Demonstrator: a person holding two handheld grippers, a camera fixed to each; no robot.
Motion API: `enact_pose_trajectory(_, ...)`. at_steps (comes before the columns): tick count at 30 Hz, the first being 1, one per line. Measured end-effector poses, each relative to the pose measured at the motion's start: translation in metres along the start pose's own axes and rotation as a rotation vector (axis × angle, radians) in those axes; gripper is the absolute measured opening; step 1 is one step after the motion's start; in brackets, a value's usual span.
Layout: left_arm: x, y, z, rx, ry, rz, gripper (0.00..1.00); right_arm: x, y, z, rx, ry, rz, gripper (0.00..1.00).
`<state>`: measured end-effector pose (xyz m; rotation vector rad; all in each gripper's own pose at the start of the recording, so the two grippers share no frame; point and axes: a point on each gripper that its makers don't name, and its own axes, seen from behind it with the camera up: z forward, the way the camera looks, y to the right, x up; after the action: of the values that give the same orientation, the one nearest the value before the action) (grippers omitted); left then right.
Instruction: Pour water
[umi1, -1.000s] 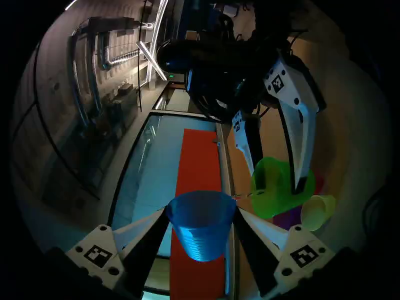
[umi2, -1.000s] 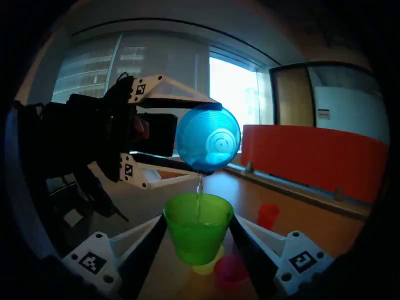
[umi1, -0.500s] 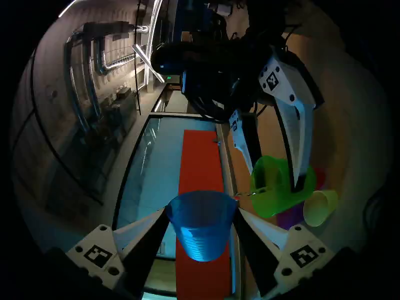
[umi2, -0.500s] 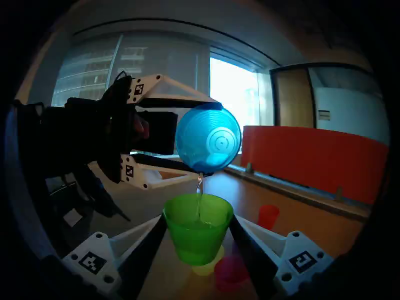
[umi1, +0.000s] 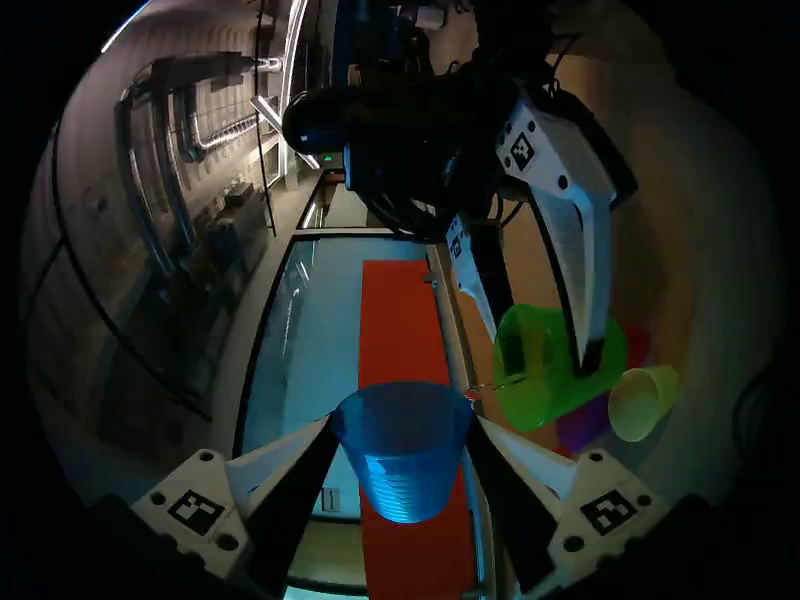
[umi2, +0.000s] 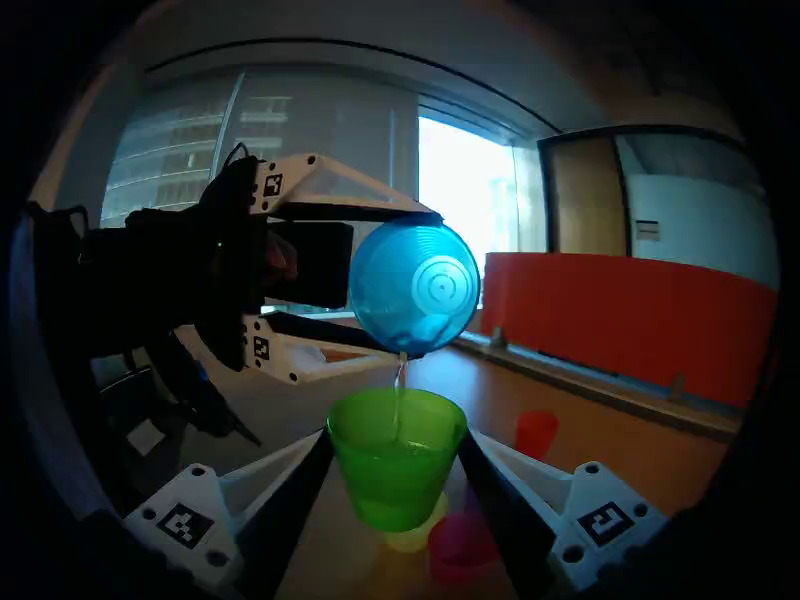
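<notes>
Window (umi2: 460, 190) bright at the back of the right gripper view, with a long red panel (umi2: 640, 310) running along the far side of the tabletop (umi2: 610, 425), which is orange-brown wood.

Left hand-held gripper (umi1: 400, 440): I read the fingers as closed part-way, both pressing the sides of the blue cup (umi1: 402, 450). In its own view the cup sits between the fingers with its open rim facing away from the camera. In the right gripper view I see this hand-held gripper reaching in from the left, up high, with the cup tipped so far over that its ringed base faces the camera.

Right hand-held gripper (umi2: 395, 450): fingers likewise part-way closed, clamped on either side of the green cup (umi2: 397, 455). Cup is upright and held off the tabletop. In the left gripper view I see the two white fingers coming down on the cup, which sits right of the blue one.

Blue cup is directly above the green one and not touching it. A thin thread of water (umi2: 399, 395) drops from the blue cup's lower edge into the green cup's mouth. Water stands inside the green cup, below the rim.

Small cups on the tabletop: red cup (umi2: 536, 432) well off to the right, yellow cup (umi2: 410, 537) and pink cup (umi2: 458, 545) just beneath and behind the green cup, side by side.
</notes>
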<state>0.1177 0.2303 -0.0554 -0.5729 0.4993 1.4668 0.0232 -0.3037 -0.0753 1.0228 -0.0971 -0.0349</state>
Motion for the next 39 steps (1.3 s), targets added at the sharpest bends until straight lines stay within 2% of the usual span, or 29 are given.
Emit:
enact_pose_trajectory(26,0.0068,0.0038,-0.0074,0.009,0.000,0.055,0.88,-0.0015,0.0000,0.0014,-0.002,0.001,-0.001,0.91)
enact_pose_trajectory(39,0.0073,-0.0026,-0.0032,0.018,0.005,0.032,0.88,0.0015,0.0015,-0.0015,-0.009,0.004,-0.004,0.91)
